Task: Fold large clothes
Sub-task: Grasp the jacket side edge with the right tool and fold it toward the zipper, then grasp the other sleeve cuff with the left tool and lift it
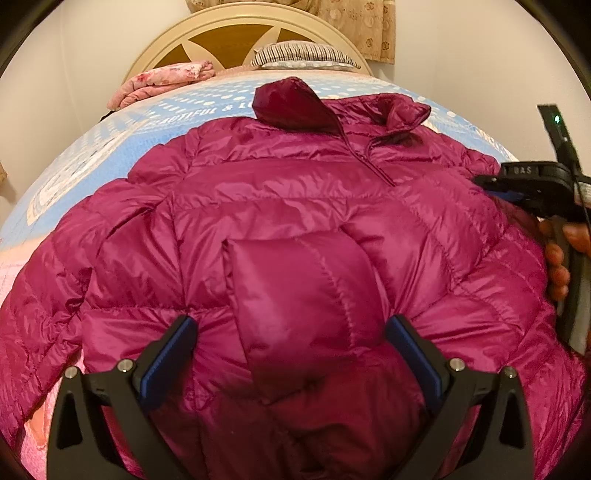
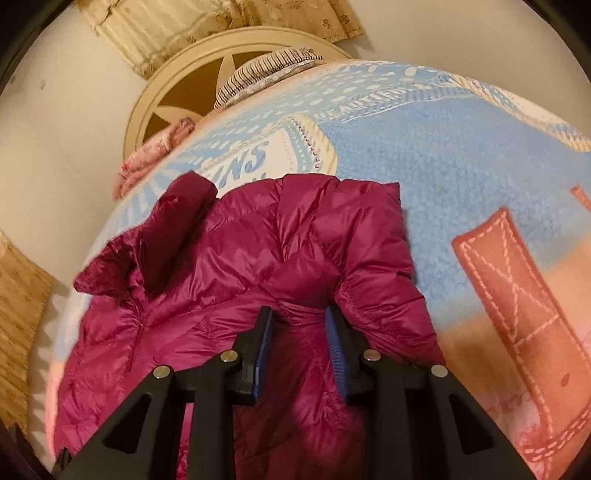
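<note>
A magenta puffer jacket (image 1: 295, 206) lies spread front-up on the bed, collar toward the headboard. One sleeve is folded across its chest. My left gripper (image 1: 291, 325) stands open low over the jacket, and the end of that folded sleeve lies between its wide-apart fingers. In the right wrist view the jacket (image 2: 229, 258) fills the lower left, and my right gripper (image 2: 299, 317) is shut on a bunched fold of its outer sleeve. In the left wrist view the right gripper (image 1: 487, 184) shows at the jacket's right edge, with a hand (image 1: 557, 258) on its handle.
A blue, pink and cream fleece blanket (image 2: 443, 166) covers the bed. A dark magenta pouch (image 1: 288, 103) on a cord rests by the collar. At the cream headboard (image 1: 236, 22) lie a striped pillow (image 1: 303, 53) and a folded pink floral quilt (image 1: 166, 79).
</note>
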Motion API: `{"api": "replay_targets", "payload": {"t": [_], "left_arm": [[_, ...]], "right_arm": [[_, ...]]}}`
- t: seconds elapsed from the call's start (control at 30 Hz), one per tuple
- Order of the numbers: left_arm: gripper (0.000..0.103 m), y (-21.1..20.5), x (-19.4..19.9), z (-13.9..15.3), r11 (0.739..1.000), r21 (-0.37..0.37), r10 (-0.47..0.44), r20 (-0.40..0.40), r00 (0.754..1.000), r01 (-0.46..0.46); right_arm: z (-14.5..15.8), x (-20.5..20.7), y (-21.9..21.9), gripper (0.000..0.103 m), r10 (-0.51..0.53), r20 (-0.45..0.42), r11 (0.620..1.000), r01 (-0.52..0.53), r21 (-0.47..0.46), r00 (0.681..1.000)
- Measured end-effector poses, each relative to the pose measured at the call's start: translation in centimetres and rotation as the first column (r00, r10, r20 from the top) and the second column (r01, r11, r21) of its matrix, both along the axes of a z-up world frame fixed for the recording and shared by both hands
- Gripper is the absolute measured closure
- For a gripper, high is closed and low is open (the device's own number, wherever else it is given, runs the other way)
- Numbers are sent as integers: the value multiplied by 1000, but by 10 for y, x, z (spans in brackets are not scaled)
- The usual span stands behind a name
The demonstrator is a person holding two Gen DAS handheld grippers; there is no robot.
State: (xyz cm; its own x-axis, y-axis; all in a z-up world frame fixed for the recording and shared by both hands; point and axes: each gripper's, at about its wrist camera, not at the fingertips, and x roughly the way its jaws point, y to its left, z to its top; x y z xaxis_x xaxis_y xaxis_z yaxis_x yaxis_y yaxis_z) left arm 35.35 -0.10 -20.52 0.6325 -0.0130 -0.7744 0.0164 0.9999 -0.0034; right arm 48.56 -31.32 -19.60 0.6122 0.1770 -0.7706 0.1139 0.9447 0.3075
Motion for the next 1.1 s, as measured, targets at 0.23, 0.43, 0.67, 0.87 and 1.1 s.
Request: {"api": "replay_targets", "payload": {"t": [0.23, 0.43, 0.67, 0.87, 1.1], "left_arm": [[0, 0, 0, 0, 1000, 0, 0, 0, 1000, 0], [0, 0, 0, 0, 1000, -2, 0, 0, 1000, 0], [0, -1, 1, -1, 1000, 1, -3, -12, 1000, 3], [0, -2, 2, -1, 1000, 6, -13, -26, 1000, 13], [0, 27, -35, 23, 998, -62, 1, 2, 1000, -1]], "right_arm": [[41, -77, 53, 61, 110, 15, 988, -108, -110, 994], [23, -125, 107, 53, 228, 6, 946, -220, -239, 974], [4, -129, 112, 52, 215, 17, 940, -202, -277, 977], [3, -126, 111, 51, 212, 23, 940, -198, -279, 977], [3, -126, 111, 50, 208, 25, 942, -194, -275, 978]]}}
